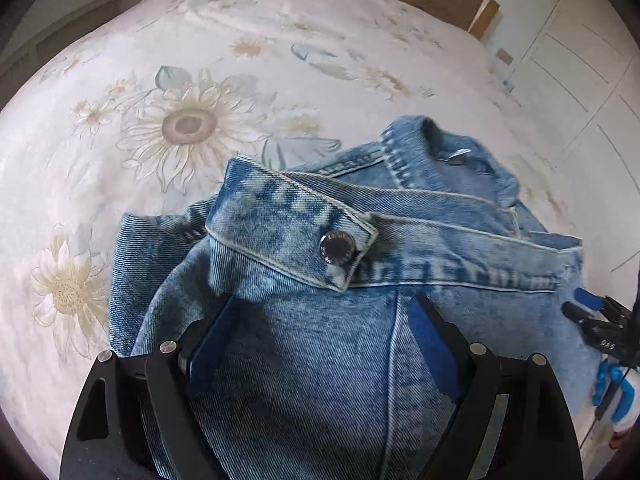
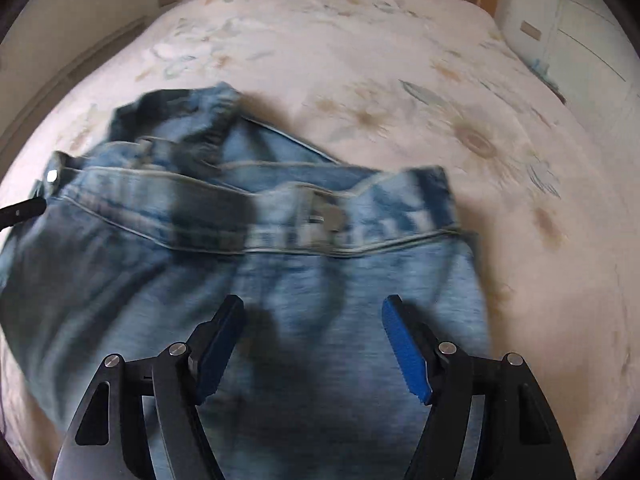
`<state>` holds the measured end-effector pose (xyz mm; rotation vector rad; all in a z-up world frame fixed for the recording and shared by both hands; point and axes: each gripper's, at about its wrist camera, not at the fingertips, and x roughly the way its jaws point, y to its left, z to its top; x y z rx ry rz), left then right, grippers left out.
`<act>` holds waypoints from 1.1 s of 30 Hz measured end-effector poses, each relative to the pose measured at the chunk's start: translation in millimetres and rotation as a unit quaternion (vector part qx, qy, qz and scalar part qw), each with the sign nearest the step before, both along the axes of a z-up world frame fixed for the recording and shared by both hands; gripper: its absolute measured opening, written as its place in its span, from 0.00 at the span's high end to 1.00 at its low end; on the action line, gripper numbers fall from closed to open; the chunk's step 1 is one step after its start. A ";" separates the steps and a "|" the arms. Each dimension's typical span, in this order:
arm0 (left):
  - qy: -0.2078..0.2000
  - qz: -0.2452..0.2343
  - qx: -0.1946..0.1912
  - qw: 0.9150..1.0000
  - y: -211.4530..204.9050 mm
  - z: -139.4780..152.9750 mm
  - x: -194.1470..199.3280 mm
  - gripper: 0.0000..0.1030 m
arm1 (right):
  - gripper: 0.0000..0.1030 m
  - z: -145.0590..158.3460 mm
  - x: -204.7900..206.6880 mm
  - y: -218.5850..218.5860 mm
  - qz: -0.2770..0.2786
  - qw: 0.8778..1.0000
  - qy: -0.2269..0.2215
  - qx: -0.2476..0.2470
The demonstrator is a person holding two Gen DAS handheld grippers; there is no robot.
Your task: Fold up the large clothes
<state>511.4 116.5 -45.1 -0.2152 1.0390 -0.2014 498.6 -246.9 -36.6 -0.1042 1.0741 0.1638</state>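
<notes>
Jacket [image 1: 360,240] is lying bunched on bed [image 1: 120,80], mid-fold, both grippers [image 1: 324,320] [image 2: 312,320] hovering with fingers wide, holding nothing; next probably needing a hem grab.

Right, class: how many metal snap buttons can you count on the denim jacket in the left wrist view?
2. One large snap button sits on the cuff tab at the middle of the denim jacket; a smaller button sits inside the collar, top right. Others may be hidden in folds.

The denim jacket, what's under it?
The denim jacket lies on a bedsheet printed with big pale flowers. The sheet shows all around it, but whatever lies right beneath the denim is covered. Both grippers are open above it.
</notes>
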 end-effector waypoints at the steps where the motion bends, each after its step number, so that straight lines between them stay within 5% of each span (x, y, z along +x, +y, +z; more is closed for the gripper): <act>1: -0.001 0.001 0.004 1.000 -0.9 0.2 0.1 0.20 | 0.29 -2.8 0.5 -8.4 -0.007 1.000 0.000 -0.001; 5: -0.009 0.016 0.040 0.999 0.9 10.6 -6.3 0.20 | 0.30 0.2 -1.0 -31.0 -0.017 1.000 -0.005 0.001; 13: -0.045 0.003 0.032 0.998 -17.6 43.2 -10.1 0.20 | 0.29 28.0 -14.1 -31.2 -0.012 0.999 -0.031 0.029; 20: -0.008 0.005 0.101 0.995 -51.3 6.9 22.0 0.19 | 0.29 25.3 10.8 34.1 0.040 0.997 -0.027 0.056; 24: 0.000 0.038 0.077 0.996 -30.2 -14.0 33.7 0.14 | 0.27 -0.9 35.3 56.1 0.033 0.999 -0.006 0.025; 33: -0.031 0.060 0.110 0.992 -26.9 7.6 9.2 0.13 | 0.20 -6.7 42.6 67.3 0.034 0.999 -0.008 -0.007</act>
